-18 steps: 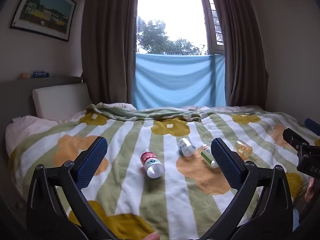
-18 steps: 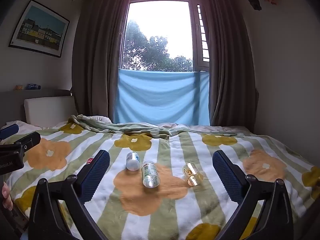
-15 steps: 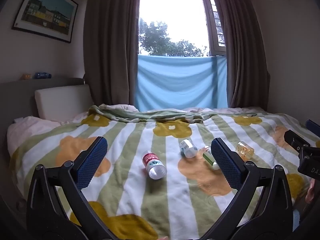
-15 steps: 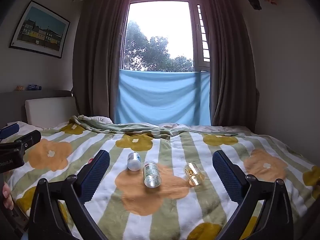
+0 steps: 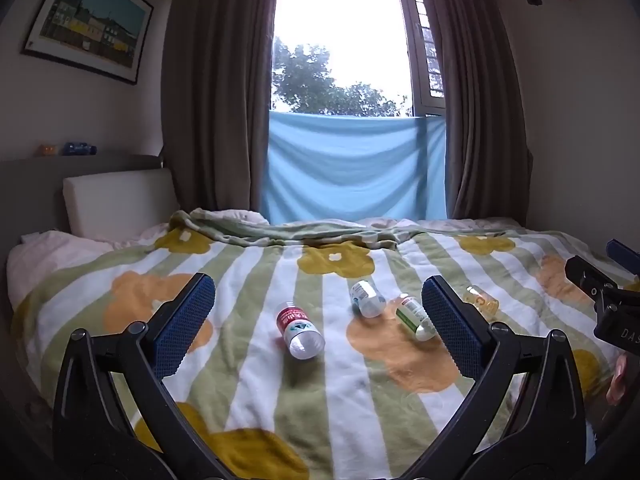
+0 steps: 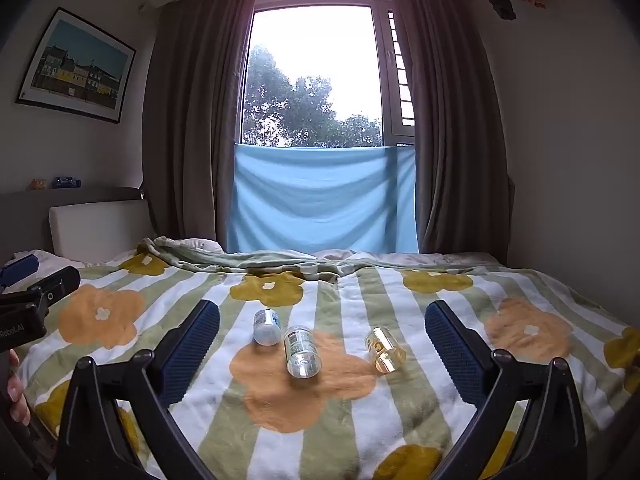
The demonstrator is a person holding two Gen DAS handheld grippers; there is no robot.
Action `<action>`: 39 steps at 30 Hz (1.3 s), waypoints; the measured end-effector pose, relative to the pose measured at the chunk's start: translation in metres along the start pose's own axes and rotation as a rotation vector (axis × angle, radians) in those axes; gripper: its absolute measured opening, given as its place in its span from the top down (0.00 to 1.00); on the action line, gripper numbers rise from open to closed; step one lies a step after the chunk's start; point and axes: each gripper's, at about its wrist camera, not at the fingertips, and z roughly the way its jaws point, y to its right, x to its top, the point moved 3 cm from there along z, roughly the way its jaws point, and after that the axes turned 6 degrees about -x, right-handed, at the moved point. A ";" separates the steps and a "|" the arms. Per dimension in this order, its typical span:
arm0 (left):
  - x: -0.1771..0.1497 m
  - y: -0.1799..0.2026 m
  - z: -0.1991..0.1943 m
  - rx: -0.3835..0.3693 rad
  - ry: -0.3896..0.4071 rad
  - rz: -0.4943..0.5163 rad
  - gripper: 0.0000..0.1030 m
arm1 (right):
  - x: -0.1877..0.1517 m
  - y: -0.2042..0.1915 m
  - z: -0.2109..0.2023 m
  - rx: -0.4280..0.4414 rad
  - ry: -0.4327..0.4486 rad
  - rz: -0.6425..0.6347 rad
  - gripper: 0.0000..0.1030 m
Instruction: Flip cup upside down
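Several small clear cups lie on their sides on the flowered blanket (image 5: 340, 392). A red-labelled cup (image 5: 299, 330) lies left of centre, a white-labelled cup (image 5: 367, 298) behind it, a green-labelled cup (image 5: 415, 317) to the right, and an amber cup (image 5: 482, 300) furthest right. The right wrist view shows the white-labelled cup (image 6: 266, 327), the green-labelled cup (image 6: 302, 351) and the amber cup (image 6: 385, 349). My left gripper (image 5: 318, 322) is open, held above and short of the red-labelled cup. My right gripper (image 6: 322, 344) is open too, short of the green-labelled cup. Nothing is between either pair of fingers.
A folded-back blanket ridge (image 5: 304, 232) and a white pillow (image 5: 60, 246) lie at the bed's far side. Behind are a headboard cushion (image 5: 116, 200), dark curtains (image 5: 216, 92) and a blue cloth (image 5: 356, 168) over the window. A person's hand (image 6: 16, 392) shows at the left edge.
Both views have shifted slightly, so the cups sit a little further right in each view. Both grippers stay open and no cup has moved on the blanket.
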 end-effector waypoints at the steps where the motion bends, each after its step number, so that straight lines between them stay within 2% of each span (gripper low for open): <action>1: -0.001 -0.001 0.000 -0.003 0.002 -0.002 0.00 | 0.000 0.000 0.000 -0.003 0.001 -0.001 0.00; 24: -0.006 -0.002 0.002 -0.004 -0.006 0.012 0.00 | 0.000 -0.007 0.001 0.044 -0.009 -0.016 0.00; 39: -0.014 -0.005 0.007 0.000 -0.018 0.013 0.00 | -0.001 -0.008 0.002 0.042 -0.008 -0.022 0.00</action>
